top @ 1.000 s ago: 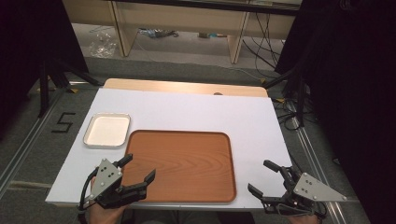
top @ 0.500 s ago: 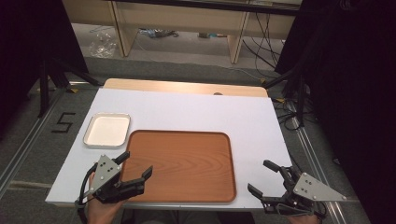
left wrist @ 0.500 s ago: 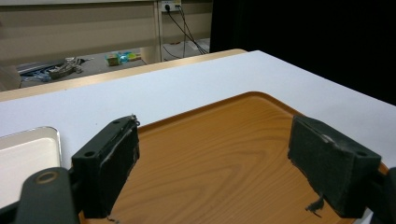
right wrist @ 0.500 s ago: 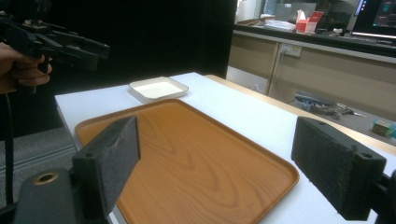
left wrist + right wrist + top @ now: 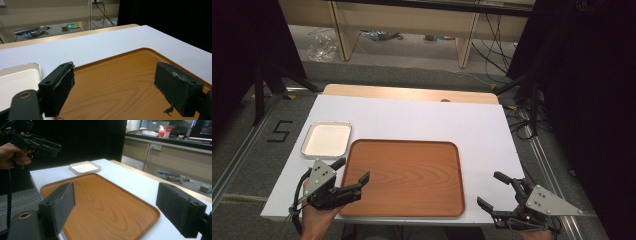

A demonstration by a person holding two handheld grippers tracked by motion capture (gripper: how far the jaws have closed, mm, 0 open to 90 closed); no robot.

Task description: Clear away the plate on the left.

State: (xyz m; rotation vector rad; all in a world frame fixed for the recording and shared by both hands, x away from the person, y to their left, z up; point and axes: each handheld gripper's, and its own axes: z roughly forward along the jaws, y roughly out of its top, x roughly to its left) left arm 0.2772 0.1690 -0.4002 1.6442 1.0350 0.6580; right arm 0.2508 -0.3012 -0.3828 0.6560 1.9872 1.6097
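Observation:
A brown wooden tray (image 5: pixel 404 177) lies empty at the near middle of the white table. My left gripper (image 5: pixel 352 170) hovers open over the tray's near left corner, held by a hand. Its two black jaws stand wide apart with nothing between them, above the tray (image 5: pixel 120 80). My right gripper (image 5: pixel 488 188) is open too, at the table's near right edge just off the tray's right rim. Along its jaws I see the tray (image 5: pixel 100 202) and, farther off, the left gripper (image 5: pixel 47 146) in a hand.
A small white rectangular dish (image 5: pixel 327 139) sits empty just beyond the tray's far left corner, also seen as the dish (image 5: pixel 17 80) and the dish (image 5: pixel 85 167). The white tabletop (image 5: pixel 422 117) stretches bare behind the tray. Cables and shelving lie on the floor beyond.
My left gripper has shifted slightly left and forward over the tray's near left corner, still open. The right gripper has not moved.

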